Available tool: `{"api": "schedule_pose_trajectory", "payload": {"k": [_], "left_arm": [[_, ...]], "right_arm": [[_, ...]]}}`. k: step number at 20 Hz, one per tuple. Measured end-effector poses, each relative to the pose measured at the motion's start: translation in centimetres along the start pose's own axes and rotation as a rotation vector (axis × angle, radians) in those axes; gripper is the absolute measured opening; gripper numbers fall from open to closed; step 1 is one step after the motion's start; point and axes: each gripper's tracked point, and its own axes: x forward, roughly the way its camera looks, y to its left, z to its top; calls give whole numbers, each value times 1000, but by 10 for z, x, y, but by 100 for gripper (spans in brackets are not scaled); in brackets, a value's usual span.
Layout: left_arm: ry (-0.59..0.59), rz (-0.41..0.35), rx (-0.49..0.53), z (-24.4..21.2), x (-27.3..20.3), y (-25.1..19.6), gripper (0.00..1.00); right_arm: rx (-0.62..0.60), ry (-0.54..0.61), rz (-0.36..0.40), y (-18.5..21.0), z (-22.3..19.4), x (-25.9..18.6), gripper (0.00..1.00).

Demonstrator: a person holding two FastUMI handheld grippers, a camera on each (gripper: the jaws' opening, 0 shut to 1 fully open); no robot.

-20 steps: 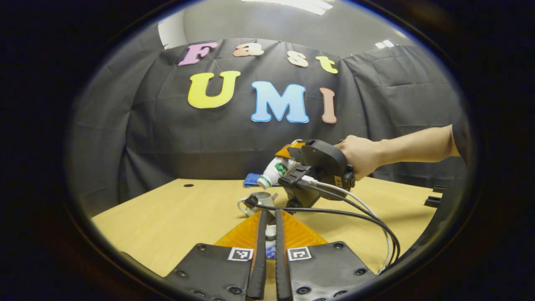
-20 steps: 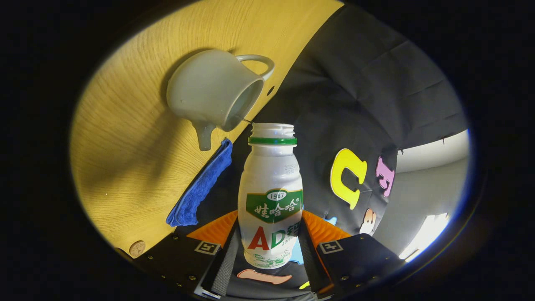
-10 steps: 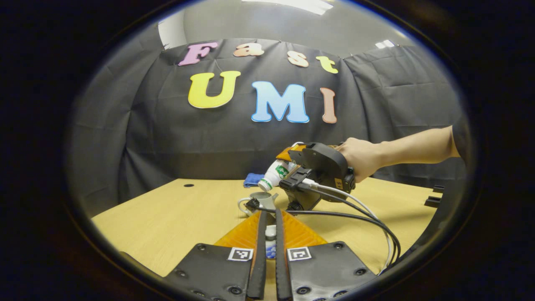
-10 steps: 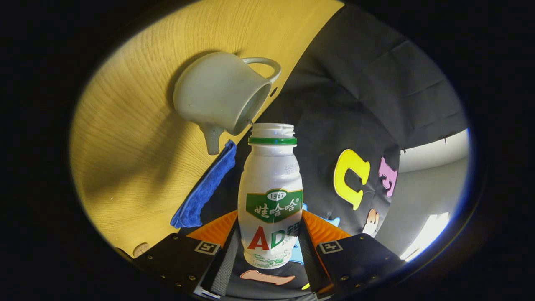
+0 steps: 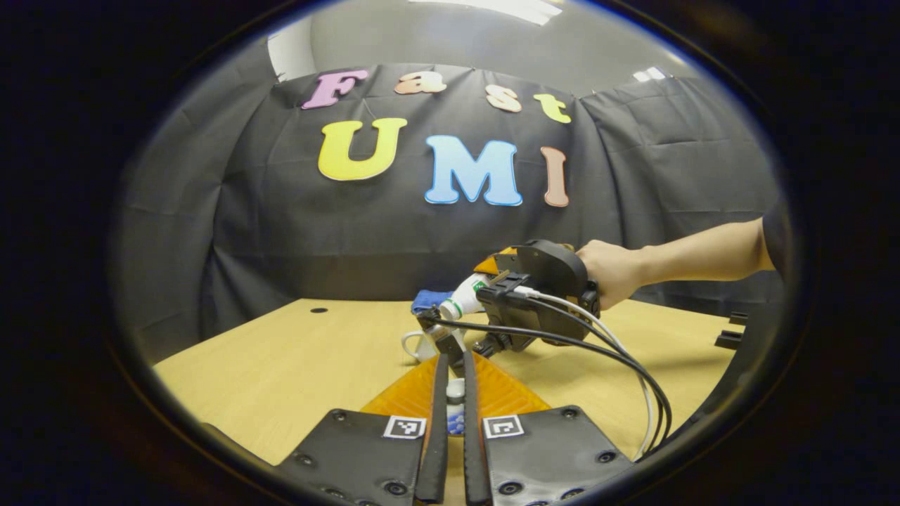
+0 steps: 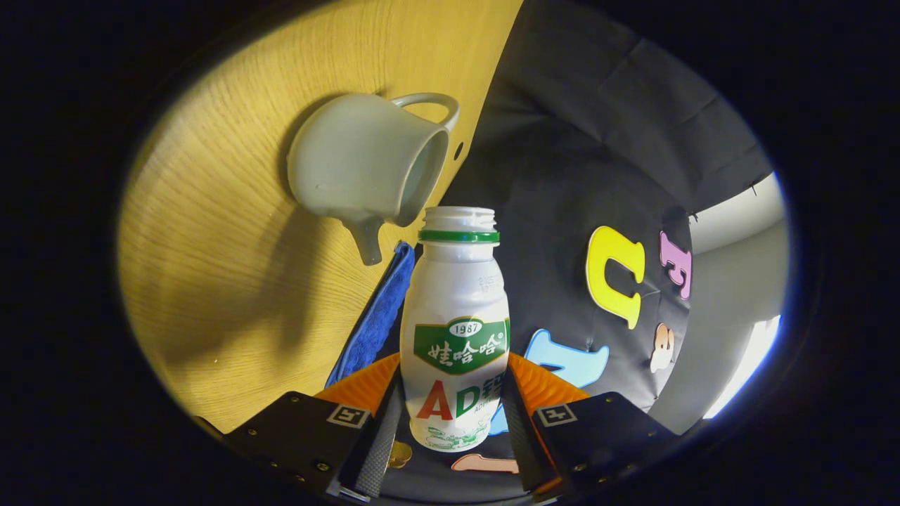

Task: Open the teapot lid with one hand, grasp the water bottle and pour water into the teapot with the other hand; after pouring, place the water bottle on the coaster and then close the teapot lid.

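A pale lidless teapot (image 6: 365, 165) stands on the wooden table (image 6: 232, 232); in the left gripper view the teapot (image 5: 425, 344) is partly hidden behind a cable. My right gripper (image 6: 455, 393) is shut on a white bottle (image 6: 457, 316) with a green label, its uncapped mouth close to the teapot's opening. In the left gripper view a hand holds that right gripper (image 5: 492, 277) over the teapot, the bottle (image 5: 465, 296) tilted mouth-down to the left. My left gripper (image 5: 451, 362) hangs nearer, shut on the small white lid (image 5: 455, 397).
A folded blue cloth (image 6: 376, 316) lies behind the teapot, by the table's far edge. Black and white cables (image 5: 598, 344) droop from the right gripper across the table. A small hole (image 5: 316, 310) marks the far left of the table.
The right gripper has turned and sunk a little with the bottle, which lies flatter now. The left gripper and the lid have stayed put.
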Motion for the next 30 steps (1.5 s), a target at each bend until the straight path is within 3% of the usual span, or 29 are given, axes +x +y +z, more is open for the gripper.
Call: {"api": "schedule_pose_trajectory", "payload": {"k": [2, 7, 8, 17, 22, 25, 27, 30], "left_arm": [[-2, 3, -3, 1, -1, 1, 16], [-1, 3, -38, 0, 0, 6, 16], [2, 6, -39, -2, 1, 5, 20], [-27, 84, -11, 10, 9, 26, 20], [-19, 79, -37, 13, 41, 28, 17], [-6, 44, -63, 12, 69, 25, 20], [6, 35, -88, 14, 89, 29, 20], [6, 58, -44, 26, 116, 34, 19]], "right_arm": [[91, -8, 23, 7, -1, 0, 71], [312, -23, 80, 16, -1, -3, 71], [368, -27, 92, 19, 0, -4, 71], [926, -41, 21, -14, -16, -37, 71], [1295, 11, 61, -8, -46, -61, 71], [1510, 25, 17, 2, -74, -78, 71], [1613, 50, -36, 5, -96, -90, 71], [1727, 81, 7, 30, -102, -97, 71]]}}
